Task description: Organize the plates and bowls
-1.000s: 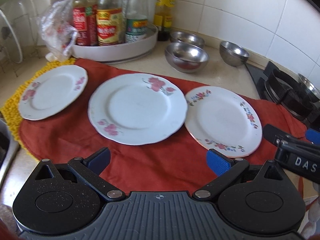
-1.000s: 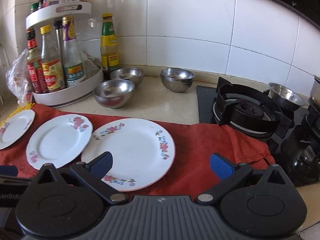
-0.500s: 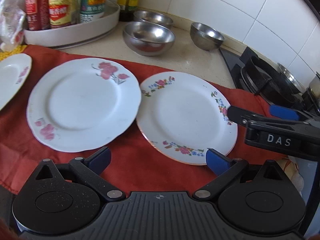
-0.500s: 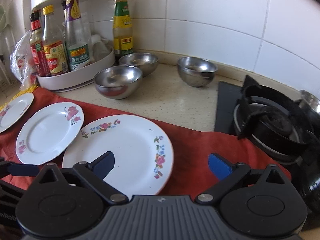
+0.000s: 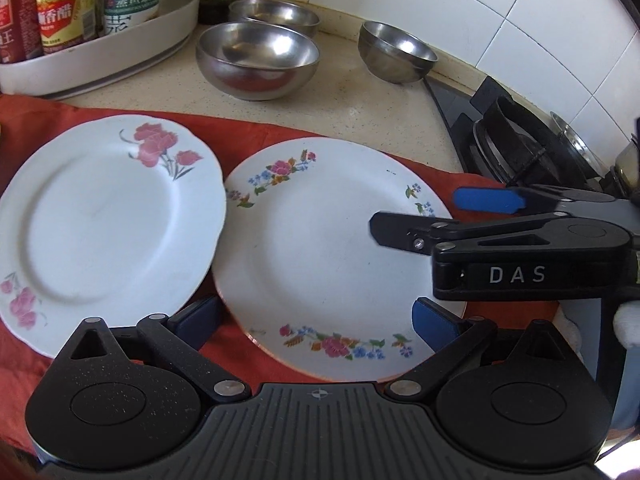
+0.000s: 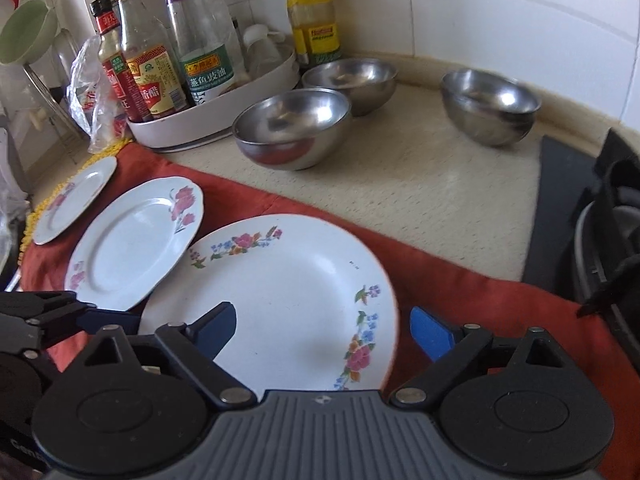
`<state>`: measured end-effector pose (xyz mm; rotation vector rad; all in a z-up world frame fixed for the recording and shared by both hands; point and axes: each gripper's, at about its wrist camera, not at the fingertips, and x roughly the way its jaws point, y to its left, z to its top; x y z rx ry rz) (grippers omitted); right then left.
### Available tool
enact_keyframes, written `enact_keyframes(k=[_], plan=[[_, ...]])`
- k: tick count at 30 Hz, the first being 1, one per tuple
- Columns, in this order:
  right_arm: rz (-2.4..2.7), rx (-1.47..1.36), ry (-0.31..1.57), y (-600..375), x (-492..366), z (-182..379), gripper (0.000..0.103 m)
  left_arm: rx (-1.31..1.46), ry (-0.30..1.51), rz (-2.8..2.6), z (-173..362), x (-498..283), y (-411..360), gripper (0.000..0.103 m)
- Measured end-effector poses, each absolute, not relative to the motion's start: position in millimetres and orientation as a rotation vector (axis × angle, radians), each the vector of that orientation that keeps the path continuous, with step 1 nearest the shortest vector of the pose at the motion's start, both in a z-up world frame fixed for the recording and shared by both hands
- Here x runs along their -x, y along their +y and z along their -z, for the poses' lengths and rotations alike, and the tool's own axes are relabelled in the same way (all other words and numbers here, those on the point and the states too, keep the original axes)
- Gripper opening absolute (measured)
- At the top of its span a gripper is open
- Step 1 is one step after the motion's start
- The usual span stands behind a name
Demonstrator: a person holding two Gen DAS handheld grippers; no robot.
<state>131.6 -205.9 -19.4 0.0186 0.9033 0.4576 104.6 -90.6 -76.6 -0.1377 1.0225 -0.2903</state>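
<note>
Three plates lie on a red cloth (image 6: 460,292) spread over the counter (image 6: 420,184). The plate with small mixed flowers (image 5: 320,248) sits nearest both claws, flat on the cloth. Just to its left is the plate with pink roses (image 5: 104,224), whose rim meets or slightly overlaps the flowered plate's edge; which one lies on top is hard to tell. A smaller plate (image 6: 74,200) lies farther left on the same cloth.

The left claw (image 5: 316,312) hangs wide open over the near edge of the flowered plate, one blue pad to each side, holding nothing. The right claw (image 6: 324,330) is also spread wide and empty, its left finger above the plate's surface and its right finger over the cloth past the rim. In the left view it reaches in from the right, above the plate's right side.

Behind the cloth, three steel bowls stand on the bare counter: a front bowl (image 6: 292,128), a back bowl (image 6: 352,80) just behind it, and a third bowl (image 6: 490,104) apart to the right. A white tray (image 6: 224,116) holds sauce bottles (image 6: 148,60). The stove (image 5: 516,148) is at the right.
</note>
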Motion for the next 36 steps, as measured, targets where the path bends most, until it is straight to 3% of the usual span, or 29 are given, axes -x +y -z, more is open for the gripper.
enact_keyframes(k=[9, 36], plan=[[-0.541, -0.066, 0.975, -210.9, -147.4, 25.7, 0.088, 0.142, 1.031, 0.246, 76.8, -112.4, -96.1, 0.103], [-0.366, -0.240, 1.103, -252.6, -109.2, 6.4, 0.088, 0.013, 1.020, 0.411, 68.8, -118.8, -122.2, 0.102]])
